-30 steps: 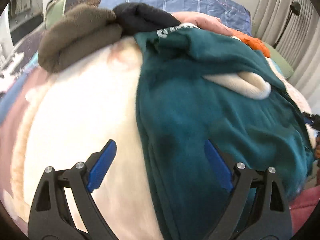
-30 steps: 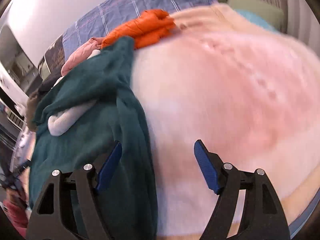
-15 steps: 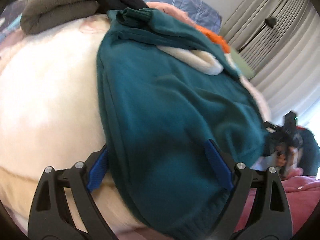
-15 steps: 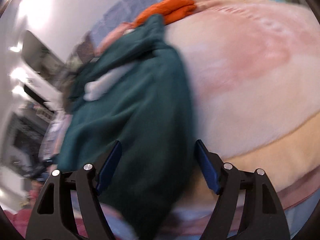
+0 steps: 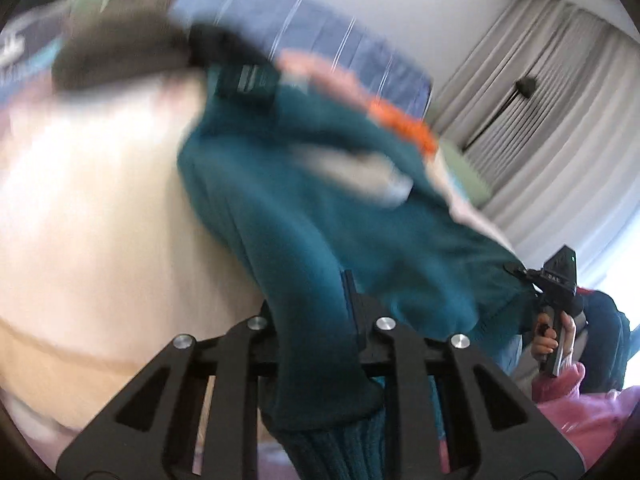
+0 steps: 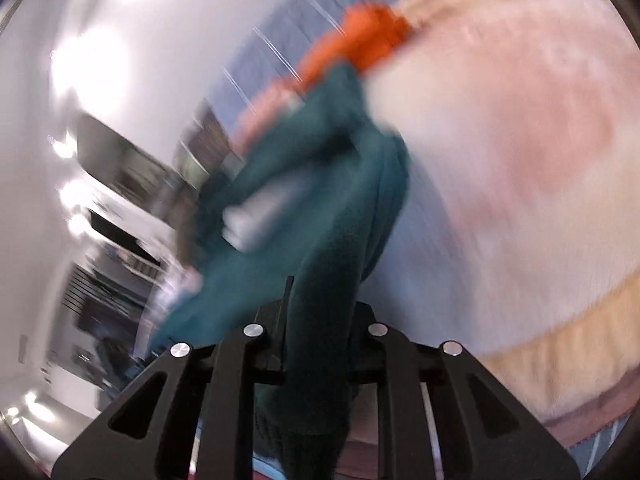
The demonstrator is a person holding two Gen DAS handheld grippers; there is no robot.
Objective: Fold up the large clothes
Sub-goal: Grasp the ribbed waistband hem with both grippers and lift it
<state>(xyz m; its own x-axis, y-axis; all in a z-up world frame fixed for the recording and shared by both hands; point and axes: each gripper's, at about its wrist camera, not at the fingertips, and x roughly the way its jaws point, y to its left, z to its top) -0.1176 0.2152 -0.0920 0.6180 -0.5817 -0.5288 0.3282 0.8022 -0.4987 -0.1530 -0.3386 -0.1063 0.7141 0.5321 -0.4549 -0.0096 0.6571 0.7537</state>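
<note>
Teal sweater (image 5: 320,216) is now being pinched at its ribbed hem by both the left gripper (image 5: 312,320) and right gripper (image 6: 320,320), whose jaws were spread a moment ago, and is lifting off the cream blanket (image 6: 500,140) on the bed, readying it for folding.

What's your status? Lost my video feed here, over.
Left tool shut on teal sweater. Right tool shut on its other edge. Sweater stretched between them over the cream blanket. Orange garment beyond, not obstructing.
</note>
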